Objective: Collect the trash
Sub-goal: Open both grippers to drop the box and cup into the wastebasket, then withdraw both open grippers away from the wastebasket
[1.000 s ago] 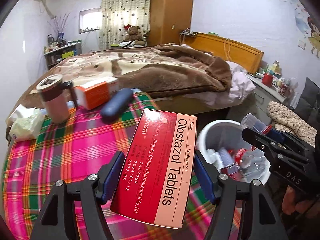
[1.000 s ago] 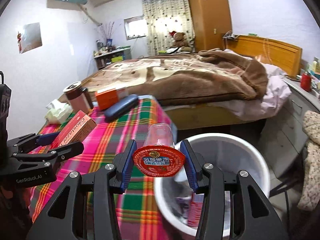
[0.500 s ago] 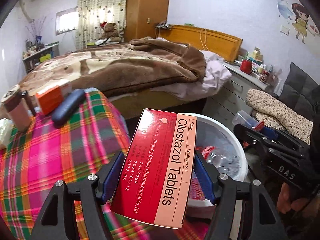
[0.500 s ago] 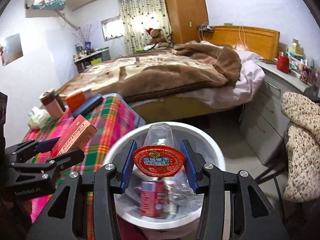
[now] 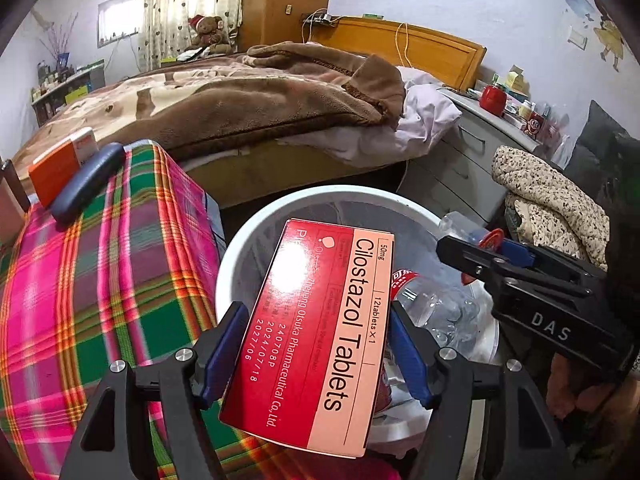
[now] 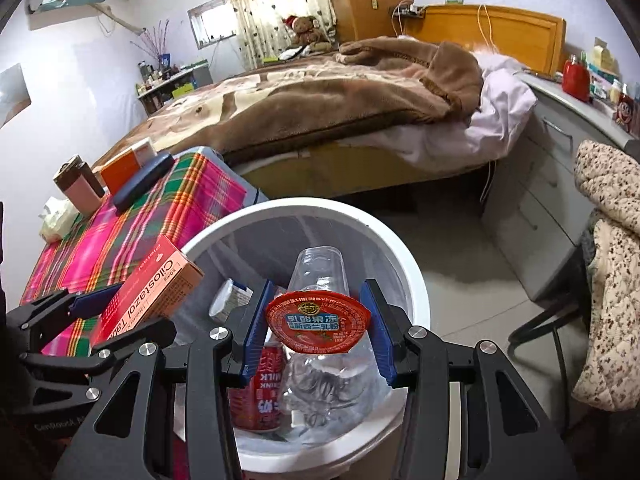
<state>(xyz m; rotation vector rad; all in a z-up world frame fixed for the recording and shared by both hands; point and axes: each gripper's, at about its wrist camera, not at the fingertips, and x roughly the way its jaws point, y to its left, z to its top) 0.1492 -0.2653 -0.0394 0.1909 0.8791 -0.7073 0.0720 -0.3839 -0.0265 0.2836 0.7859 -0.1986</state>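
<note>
My left gripper (image 5: 316, 344) is shut on a red Cilostazol tablet box (image 5: 316, 336) and holds it over the near left rim of the white trash bin (image 5: 256, 240). The box also shows in the right wrist view (image 6: 148, 296). My right gripper (image 6: 318, 324) is shut on a clear jelly cup with a red foil lid (image 6: 318, 316) and holds it above the bin's opening (image 6: 408, 264). The cup also shows in the left wrist view (image 5: 472, 232). Inside the bin lie a crushed clear bottle (image 6: 332, 384), a red milk can (image 6: 260, 396) and a small white packet (image 6: 230, 296).
A table with a pink and green plaid cloth (image 6: 132, 232) stands left of the bin and holds an orange box (image 6: 124, 168), a dark blue case (image 6: 142, 182), a pink mug (image 6: 78, 188) and tissues (image 6: 56, 216). The bed (image 6: 320, 92) is behind; a grey dresser (image 6: 552, 160) and a chair with speckled fabric (image 6: 612, 240) are right.
Both grippers have swung right from over the table to over the trash bin, each still holding its item. The bin now fills the middle of both views.
</note>
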